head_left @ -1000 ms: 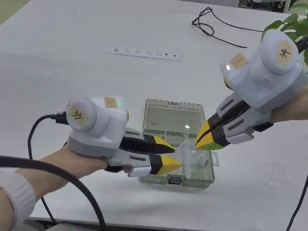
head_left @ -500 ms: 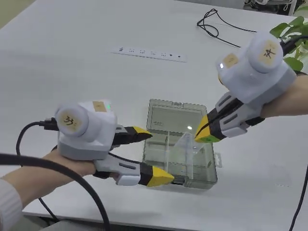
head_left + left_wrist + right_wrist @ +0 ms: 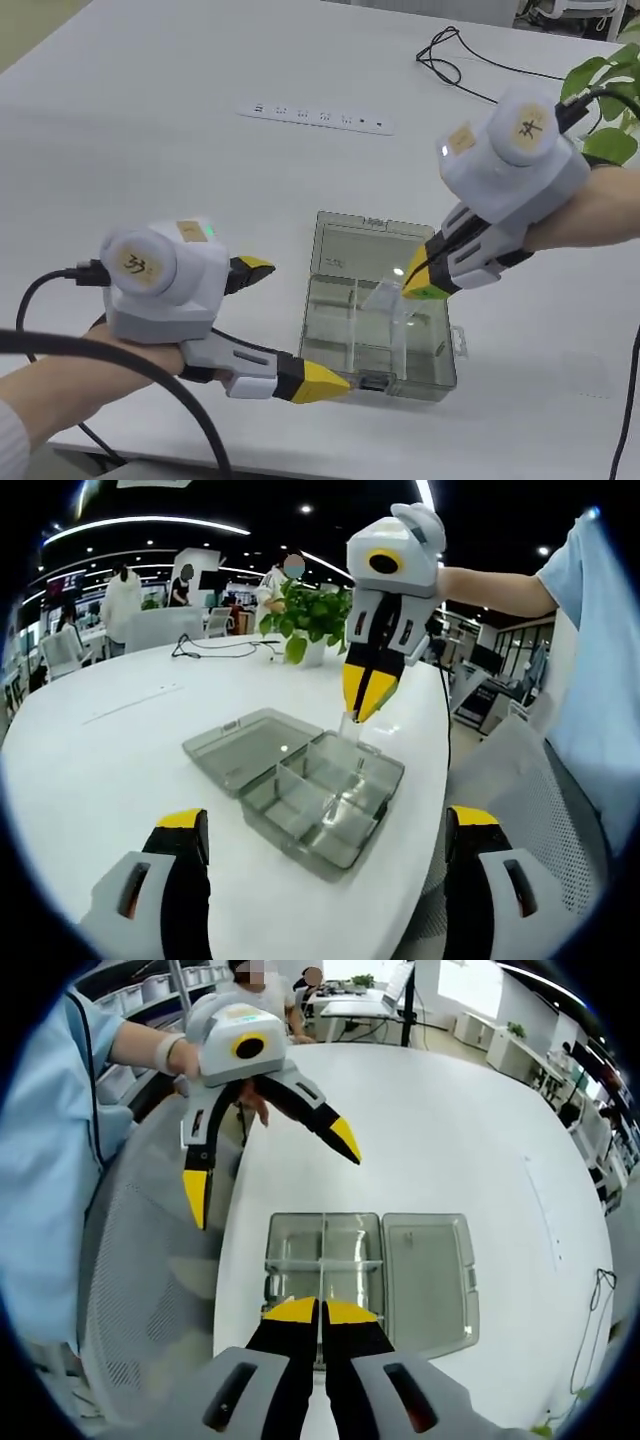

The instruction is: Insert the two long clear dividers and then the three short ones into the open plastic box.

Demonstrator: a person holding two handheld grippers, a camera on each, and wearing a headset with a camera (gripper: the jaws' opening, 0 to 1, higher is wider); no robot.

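Note:
The open clear plastic box point(image 3: 432, 372) lies near the table's front edge, its lid point(image 3: 365, 243) flat behind it. Clear dividers stand inside it point(image 3: 290, 1263) and split it into compartments. My right gripper point(image 3: 418, 285) hovers over the box's right half, shut on a clear divider point(image 3: 384, 297) that slants down towards the box. The left gripper view shows that divider point(image 3: 348, 724) under the right gripper point(image 3: 366, 702), above the box point(image 3: 305, 825). My left gripper point(image 3: 290, 325) is open wide to the left of the box with nothing in it; it appears beyond the box as the left gripper point(image 3: 270, 1170).
A white power strip point(image 3: 318, 115) lies further back on the white table point(image 3: 150, 140). A black cable point(image 3: 470, 62) coils at the back right beside a green plant point(image 3: 600, 85). The table's front edge runs just in front of the box.
My left gripper has opened wide and drawn back to the left, away from the divider and box. The right gripper keeps the divider over the box.

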